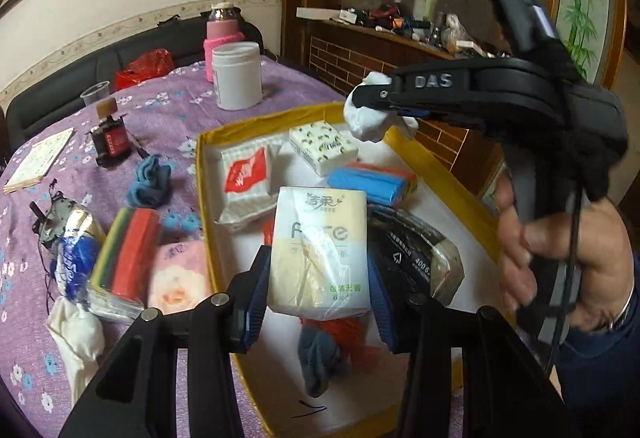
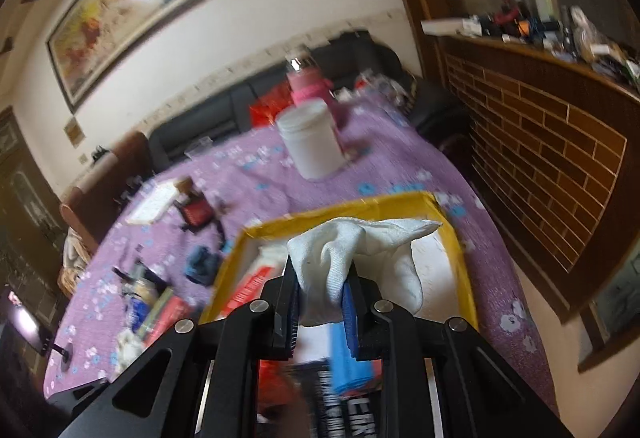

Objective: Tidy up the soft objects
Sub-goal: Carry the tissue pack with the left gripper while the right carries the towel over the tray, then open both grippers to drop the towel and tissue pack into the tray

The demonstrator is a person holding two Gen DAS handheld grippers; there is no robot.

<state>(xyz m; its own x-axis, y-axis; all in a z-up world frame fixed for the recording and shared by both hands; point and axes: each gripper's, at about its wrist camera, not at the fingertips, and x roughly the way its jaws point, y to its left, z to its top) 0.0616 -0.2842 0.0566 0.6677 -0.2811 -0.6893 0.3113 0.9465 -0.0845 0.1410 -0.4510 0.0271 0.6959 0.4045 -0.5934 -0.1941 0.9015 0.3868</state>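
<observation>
My left gripper (image 1: 318, 274) is shut on a cream and white tissue pack (image 1: 320, 250), held above the yellow-walled box (image 1: 208, 198). My right gripper (image 2: 322, 298) is shut on a white cloth (image 2: 360, 246); in the left wrist view that gripper (image 1: 370, 110) hangs over the box's far corner with the white cloth (image 1: 372, 122) bunched at its tip. Inside the box lie a red and white tissue pack (image 1: 244, 178), a patterned tissue pack (image 1: 322, 148), a blue sponge pack (image 1: 370, 184), a black packet (image 1: 416, 258) and a grey and red cloth (image 1: 328, 346).
Left of the box on the purple flowered tablecloth (image 1: 120, 118) lie a blue cloth (image 1: 150, 180), a striped sponge stack (image 1: 128, 258), a pink flowered tissue pack (image 1: 178, 276), a white cloth (image 1: 76, 338) and a blue-and-silver packet (image 1: 74, 254). A white jar (image 1: 237, 75) and pink bottle (image 1: 222, 34) stand behind.
</observation>
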